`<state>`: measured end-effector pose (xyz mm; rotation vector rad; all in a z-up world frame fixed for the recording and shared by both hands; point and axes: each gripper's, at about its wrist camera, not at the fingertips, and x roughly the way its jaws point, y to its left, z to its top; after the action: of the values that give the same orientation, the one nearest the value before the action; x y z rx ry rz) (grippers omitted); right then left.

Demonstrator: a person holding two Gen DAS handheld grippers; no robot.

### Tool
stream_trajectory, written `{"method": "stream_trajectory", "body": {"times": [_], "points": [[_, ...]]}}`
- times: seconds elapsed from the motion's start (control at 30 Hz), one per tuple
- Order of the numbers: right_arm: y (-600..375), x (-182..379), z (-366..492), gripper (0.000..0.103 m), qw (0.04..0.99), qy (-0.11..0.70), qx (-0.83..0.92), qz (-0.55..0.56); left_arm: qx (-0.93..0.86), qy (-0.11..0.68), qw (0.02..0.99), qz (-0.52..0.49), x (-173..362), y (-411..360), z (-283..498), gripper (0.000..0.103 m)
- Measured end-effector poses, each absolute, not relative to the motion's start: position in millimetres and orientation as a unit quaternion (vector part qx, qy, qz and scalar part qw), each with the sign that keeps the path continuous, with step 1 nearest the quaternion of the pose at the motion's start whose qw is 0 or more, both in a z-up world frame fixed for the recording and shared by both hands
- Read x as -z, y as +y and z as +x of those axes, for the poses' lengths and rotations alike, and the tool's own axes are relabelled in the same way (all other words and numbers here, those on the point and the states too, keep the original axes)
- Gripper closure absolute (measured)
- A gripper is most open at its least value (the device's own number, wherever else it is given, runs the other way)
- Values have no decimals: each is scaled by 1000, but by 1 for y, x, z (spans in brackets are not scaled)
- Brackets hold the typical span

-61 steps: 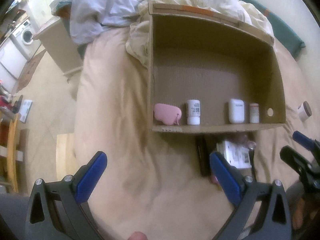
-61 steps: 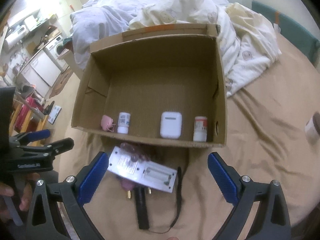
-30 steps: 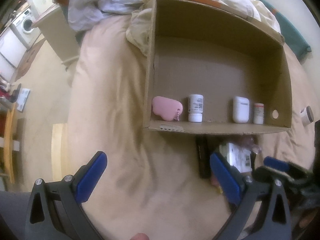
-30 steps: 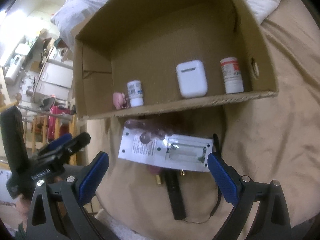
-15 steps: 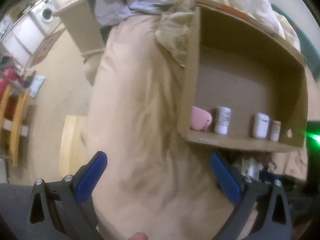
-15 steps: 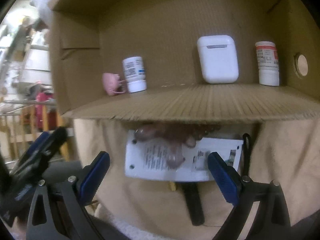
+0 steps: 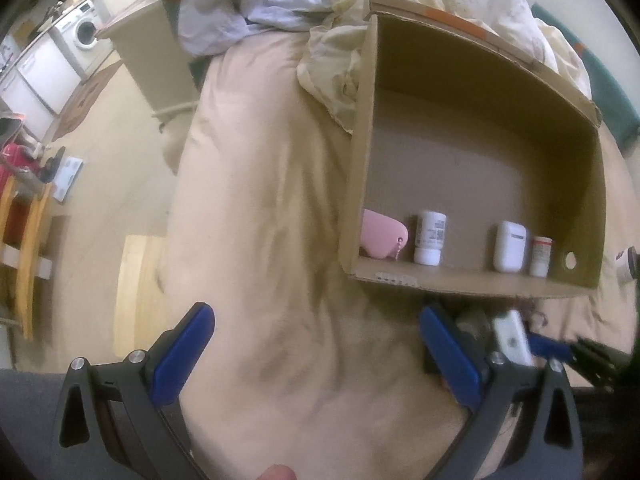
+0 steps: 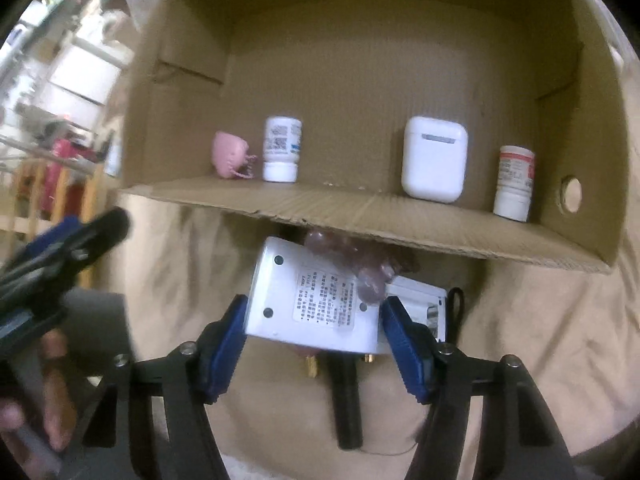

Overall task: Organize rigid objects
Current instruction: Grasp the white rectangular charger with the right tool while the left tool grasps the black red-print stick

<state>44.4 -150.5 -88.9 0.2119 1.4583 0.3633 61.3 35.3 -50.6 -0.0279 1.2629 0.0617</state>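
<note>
A cardboard box [image 8: 360, 60] lies on its side on the bed. On its lower flap stand a pink pouch [image 8: 230, 154], a white bottle [image 8: 281, 148], a white earbud case [image 8: 435, 159] and a red-labelled bottle [image 8: 514, 180]. My right gripper [image 8: 314, 316] has closed around a white charger block [image 8: 312, 300] in front of the box, its blue pads touching both sides. A clear pink bead string [image 8: 360, 256] lies on the block, and a black stick [image 8: 346, 396] under it. My left gripper [image 7: 316, 344] is open and empty over the beige sheet [image 7: 260, 240].
A rumpled duvet [image 7: 320, 8] lies behind the box. The bed edge drops to the floor [image 7: 100, 160] on the left, with a washing machine [image 7: 80, 32] beyond. A small jar [image 7: 624, 262] sits right of the box. The left gripper also shows in the right wrist view [image 8: 56, 248].
My right gripper moved down and forward to the white charger block, and its jaws narrowed from wide open to touching the block. The left gripper drifted left and stayed open.
</note>
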Motion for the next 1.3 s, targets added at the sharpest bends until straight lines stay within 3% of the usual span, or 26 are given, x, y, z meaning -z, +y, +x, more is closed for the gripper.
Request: {"method": "stream_trajectory", "body": {"times": [0.3, 0.43, 0.57, 0.63, 0.87, 0.93, 1.07, 1.13, 1.27, 1.3], "points": [[-201, 61, 29, 33, 747, 612, -200, 165, -4, 607, 795, -5, 65, 26, 60, 1], [-228, 49, 22, 33, 755, 586, -211, 205, -10, 612, 789, 50, 81, 9, 61, 1], [-251, 47, 10, 33, 763, 565, -207, 236, 14, 646, 763, 28, 106, -5, 73, 3], [-253, 48, 10, 33, 765, 562, -203, 239, 24, 659, 752, 9, 116, -11, 78, 13], [-257, 39, 12, 33, 777, 548, -202, 235, 17, 677, 736, -14, 140, -33, 99, 19], [-257, 35, 12, 33, 780, 544, -206, 230, 10, 690, 724, 5, 152, -39, 100, 32], [-255, 37, 12, 33, 781, 544, -206, 226, 15, 693, 720, 25, 157, -40, 95, 35], [-255, 37, 14, 33, 780, 546, -203, 226, 16, 695, 718, 29, 156, -38, 92, 44], [-254, 37, 15, 33, 780, 548, -200, 227, 25, 703, 709, 41, 157, -31, 74, 45], [-254, 37, 15, 33, 780, 548, -198, 227, 29, 702, 710, 48, 156, -30, 70, 51]]}}
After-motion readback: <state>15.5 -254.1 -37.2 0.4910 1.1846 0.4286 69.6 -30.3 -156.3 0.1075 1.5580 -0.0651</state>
